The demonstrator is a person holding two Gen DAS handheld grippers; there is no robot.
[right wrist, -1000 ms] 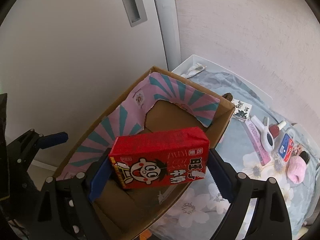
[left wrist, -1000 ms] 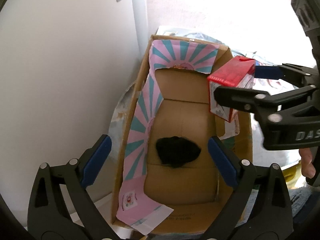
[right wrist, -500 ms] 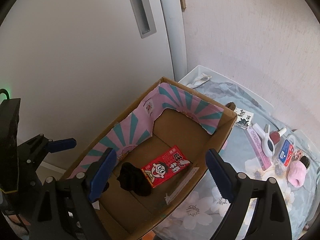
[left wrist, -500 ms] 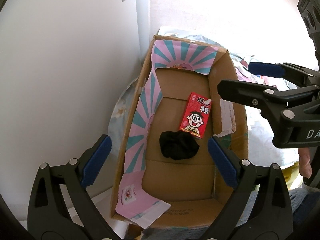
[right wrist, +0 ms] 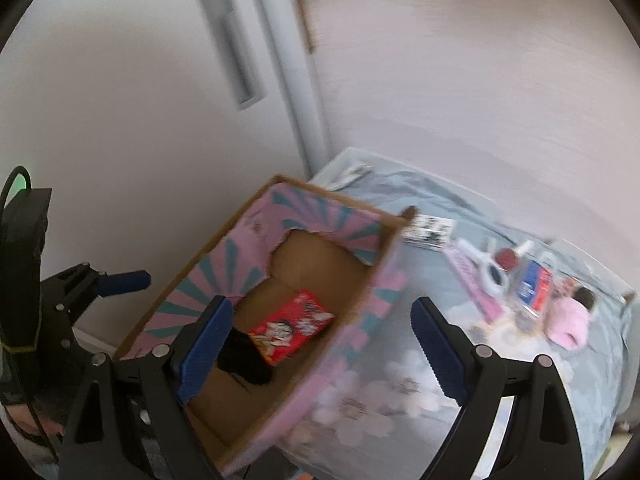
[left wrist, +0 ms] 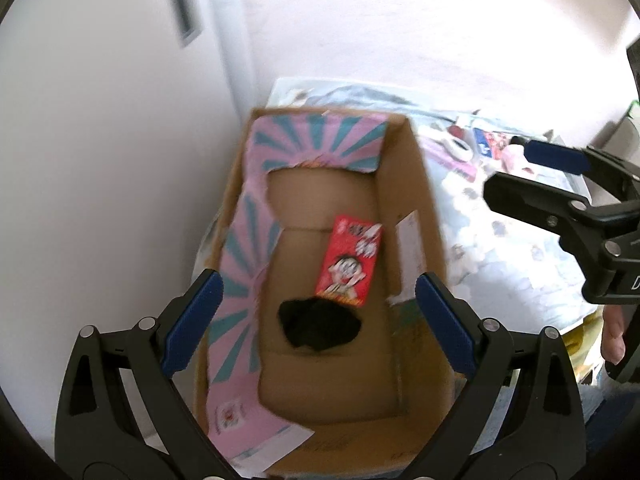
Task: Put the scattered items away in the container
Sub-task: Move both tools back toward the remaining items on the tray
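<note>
The red milk carton [left wrist: 349, 261] lay flat on the floor of the cardboard box [left wrist: 424, 216], its lower end touching a black cloth item [left wrist: 319, 328], possibly a sock. The left gripper [left wrist: 318, 316] hung over the box with its fingers [left wrist: 193, 322] spread and empty. The right gripper [right wrist: 320, 344] was likewise released, its fingers [right wrist: 438, 350] straddling the box's near wall. Beside the box, on the floral sheet [right wrist: 400, 392], lay a pink fluffy item [right wrist: 568, 322] and blurred small packets.
</note>
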